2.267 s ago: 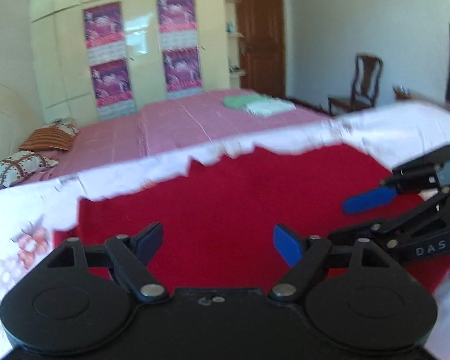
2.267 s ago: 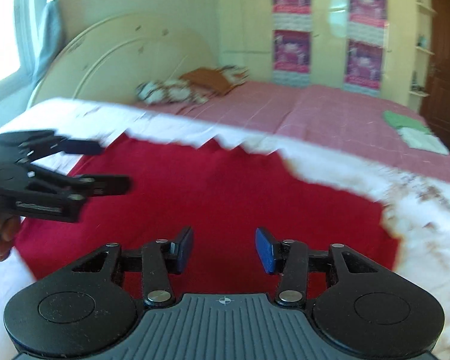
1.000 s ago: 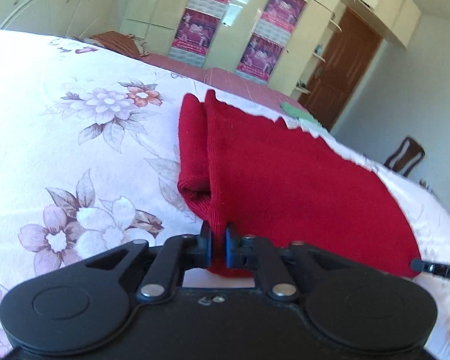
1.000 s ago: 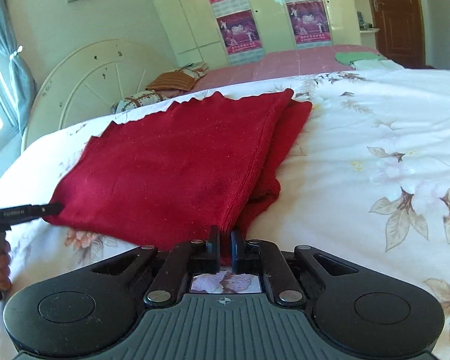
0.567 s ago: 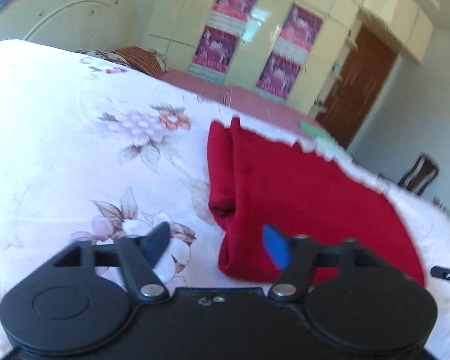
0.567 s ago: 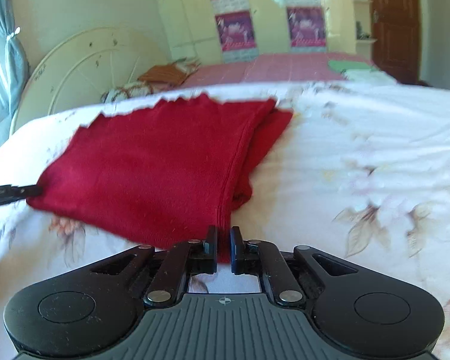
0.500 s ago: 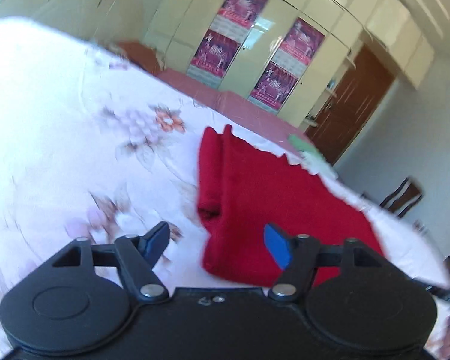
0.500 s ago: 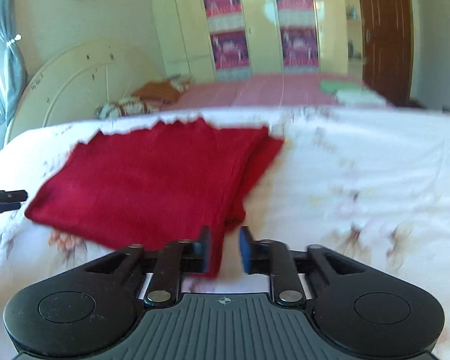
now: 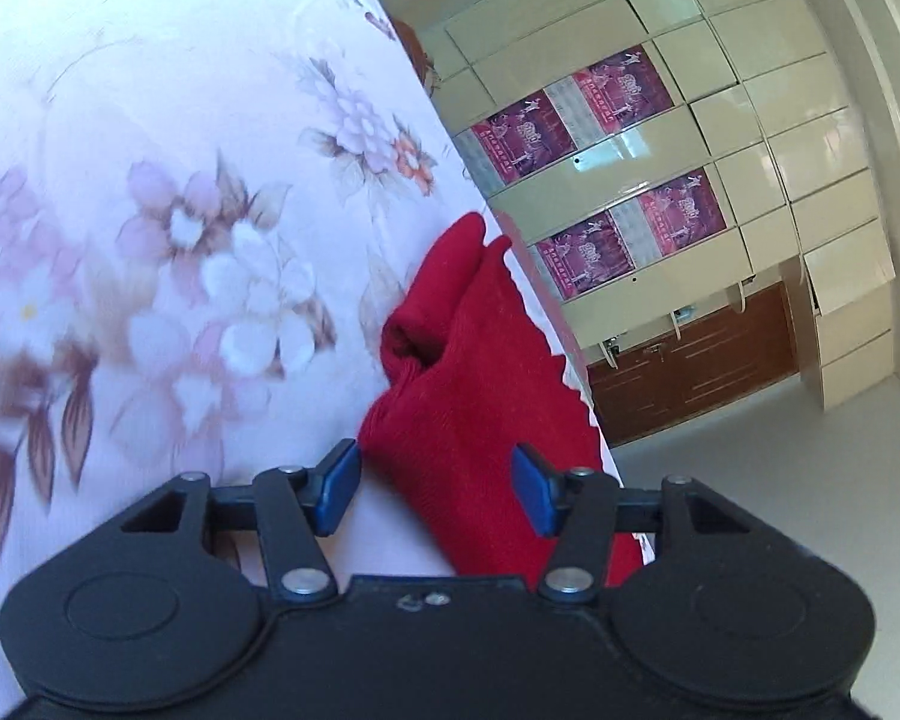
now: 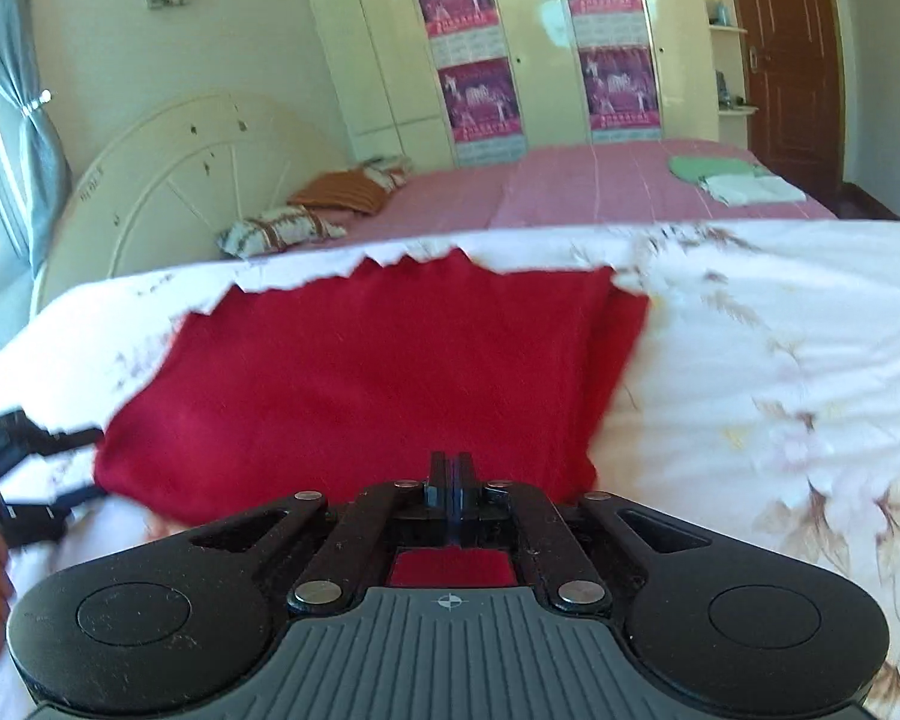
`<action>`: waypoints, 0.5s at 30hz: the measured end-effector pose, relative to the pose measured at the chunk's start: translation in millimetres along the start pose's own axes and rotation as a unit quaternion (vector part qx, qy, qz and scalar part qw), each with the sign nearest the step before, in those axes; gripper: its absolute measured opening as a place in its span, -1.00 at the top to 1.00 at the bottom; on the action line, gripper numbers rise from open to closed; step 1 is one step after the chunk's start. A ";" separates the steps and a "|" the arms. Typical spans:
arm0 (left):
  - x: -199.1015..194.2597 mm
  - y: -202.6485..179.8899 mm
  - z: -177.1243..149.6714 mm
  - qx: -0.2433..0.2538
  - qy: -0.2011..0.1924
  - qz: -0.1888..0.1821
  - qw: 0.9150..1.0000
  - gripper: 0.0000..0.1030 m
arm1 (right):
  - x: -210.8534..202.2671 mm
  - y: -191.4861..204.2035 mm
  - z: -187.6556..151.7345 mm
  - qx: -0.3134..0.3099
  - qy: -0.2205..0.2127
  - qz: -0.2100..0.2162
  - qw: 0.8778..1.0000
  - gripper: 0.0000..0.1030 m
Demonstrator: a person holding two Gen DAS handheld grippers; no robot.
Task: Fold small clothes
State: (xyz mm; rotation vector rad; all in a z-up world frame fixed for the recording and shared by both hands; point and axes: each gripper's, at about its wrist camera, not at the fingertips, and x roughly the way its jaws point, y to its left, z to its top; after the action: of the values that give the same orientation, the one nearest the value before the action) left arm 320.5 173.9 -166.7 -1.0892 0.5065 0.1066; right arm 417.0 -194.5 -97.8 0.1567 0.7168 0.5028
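Two grippers work one red cloth (image 10: 378, 372) on a bed (image 10: 780, 324). Left gripper (image 9: 435, 489): blue fingers (image 9: 337, 483) spread wide, holding nothing, straddling the cloth's near corner by the bed's edge. Right gripper (image 10: 450, 483): fingers pressed together; red shows just behind them, but whether any cloth is pinched cannot be told. The cloth lies folded, its doubled layers stacked along the right side in the right view, with a rolled, open pocket visible in the left view. Risk: that loose roll may slump or splay if a corner is dragged, because the knit is soft and thick and the layers are unpinned; the cloth sits near the bed's far edge and could slide off. Texture: fuzzy, fine-ribbed knit; smooth floral sheet (image 9: 168, 192) beneath.
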 end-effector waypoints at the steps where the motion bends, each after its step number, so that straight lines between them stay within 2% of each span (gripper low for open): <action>1: -4.0 -0.5 -6.8 -0.011 -0.001 0.000 1.000 -0.05 | 1.6 3.7 3.6 -0.002 -0.002 0.004 1.000 1.00; 3: -4.3 -1.9 -17.3 -0.020 0.007 -0.003 1.000 -0.06 | 5.1 12.2 11.9 -0.008 -0.007 0.014 1.000 1.00; 5: 5.8 -6.0 -16.6 -0.012 -0.006 0.014 1.000 0.00 | 8.3 18.1 15.9 -0.010 -0.009 0.020 1.000 1.00; 6: 13.8 -6.9 -12.0 -0.025 -0.012 0.011 1.000 -0.02 | 10.3 19.3 16.3 -0.006 -0.010 0.024 1.000 1.00; 8: 30.3 -10.7 -2.9 -0.042 -0.027 0.010 0.999 -0.04 | 17.4 20.2 18.9 0.006 -0.005 0.025 1.000 1.00; 10: 43.3 -15.5 3.1 -0.036 -0.047 0.013 0.998 -0.03 | 26.7 21.2 20.9 0.021 0.000 0.029 0.999 1.00; 12: 53.1 -18.8 7.0 -0.025 -0.062 0.013 0.998 -0.01 | 36.6 20.6 26.4 0.058 -0.004 0.052 0.997 1.00; 14: 58.7 -18.3 9.7 -0.034 -0.077 0.016 0.996 0.14 | 43.0 28.2 32.5 0.068 -0.012 0.068 0.995 1.00; 15: 62.2 -16.3 12.4 -0.044 -0.079 0.017 0.996 0.31 | 50.6 35.7 36.3 0.063 -0.011 0.070 0.996 1.00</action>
State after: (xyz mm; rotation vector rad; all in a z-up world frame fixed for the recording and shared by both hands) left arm 384.9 166.9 -176.4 -1.1472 0.3811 0.2441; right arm 459.7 -137.4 -89.6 0.3304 0.7199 0.5884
